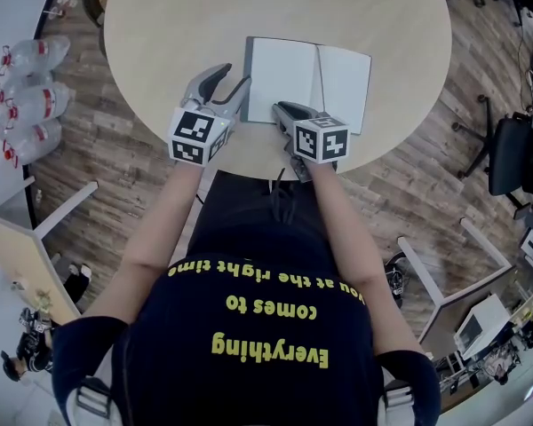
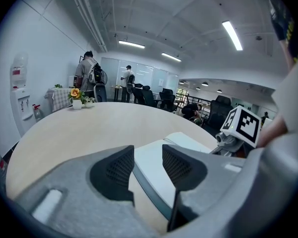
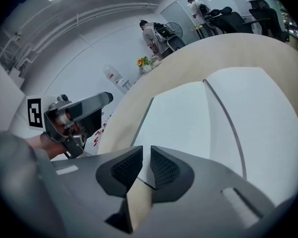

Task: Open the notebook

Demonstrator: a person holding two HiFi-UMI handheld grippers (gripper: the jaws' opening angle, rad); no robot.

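Notebook (image 1: 306, 80) lies open near the table's (image 1: 160, 25) front edge. Your left gripper (image 1: 234, 76) is wide apart and your right gripper (image 1: 282, 109) nearly closed. Both are empty.

The notebook (image 1: 306, 80) is laid open and flat, blank white pages up, with a dark cover edge seen along its left side. It's parked by the table's (image 1: 160, 25) near edge, spine pointed away.
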